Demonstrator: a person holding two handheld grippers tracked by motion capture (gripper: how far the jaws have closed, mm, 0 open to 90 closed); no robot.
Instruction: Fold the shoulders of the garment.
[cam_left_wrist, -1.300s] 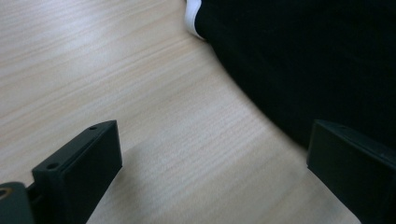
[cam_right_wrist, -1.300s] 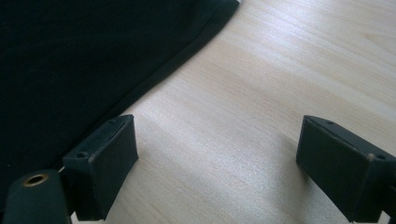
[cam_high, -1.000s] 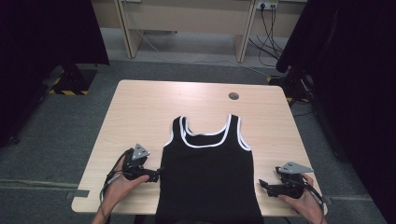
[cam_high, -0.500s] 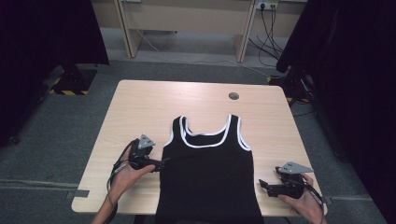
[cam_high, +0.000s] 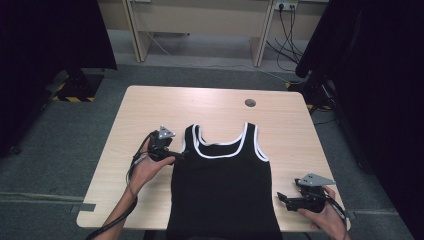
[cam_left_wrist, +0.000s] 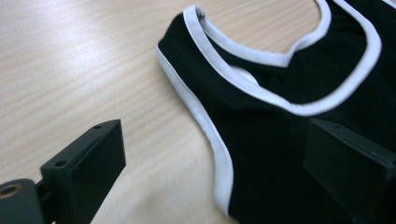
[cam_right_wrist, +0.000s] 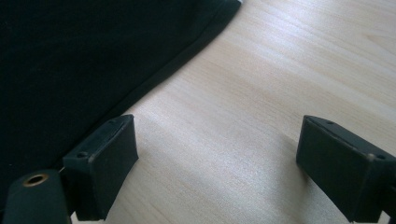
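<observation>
A black tank top with white trim lies flat, front up, on the middle of the wooden table, its hem at the near edge. My left gripper is at the top's left armhole. In the left gripper view it is open, the white armhole trim runs between the jaws, and the right jaw is over black cloth. My right gripper rests near the front right corner, just right of the top's side. It is open over bare wood, beside the top's side edge.
A round cable hole sits in the far part of the table. Dark curtains hang at both sides. Desk legs and cables stand on the floor beyond the far edge. Bare wood lies left, right and beyond the top.
My left gripper has moved away from me and to the right, up to the top's left armhole. The right gripper and the tank top have stayed put.
</observation>
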